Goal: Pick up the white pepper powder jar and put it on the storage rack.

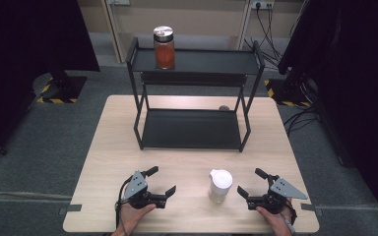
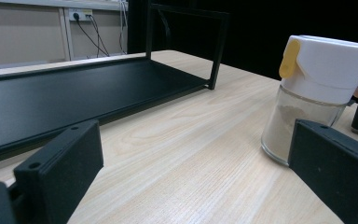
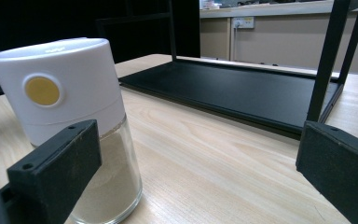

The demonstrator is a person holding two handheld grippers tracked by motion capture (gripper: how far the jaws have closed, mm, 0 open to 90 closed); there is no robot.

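On a light wooden bench [image 1: 113, 147], a small glass shaker [image 1: 220, 185] with a white cap and pale powder inside stands upright near the front edge, between two hand-held tools. To its left, the left claw [image 1: 159, 181] rests low over the wood with its jaws spread wide apart and nothing between them. To its right, the right claw [image 1: 252, 183] has its jaws spread wide too, also holding nothing, and sits just beside the shaker without touching it. From the right gripper view, the shaker [image 3: 74, 126] stands close behind one jaw, and a round yellow spot marks its cap. From the left gripper view, the shaker [image 2: 314, 95] shows a yellow tab on its cap. Farther back on the bench stands a black two-tier metal rack [image 1: 192, 129]. A jar [image 1: 164, 47] of orange-red contents with a silver lid stands on the rack's top shelf, toward the left.
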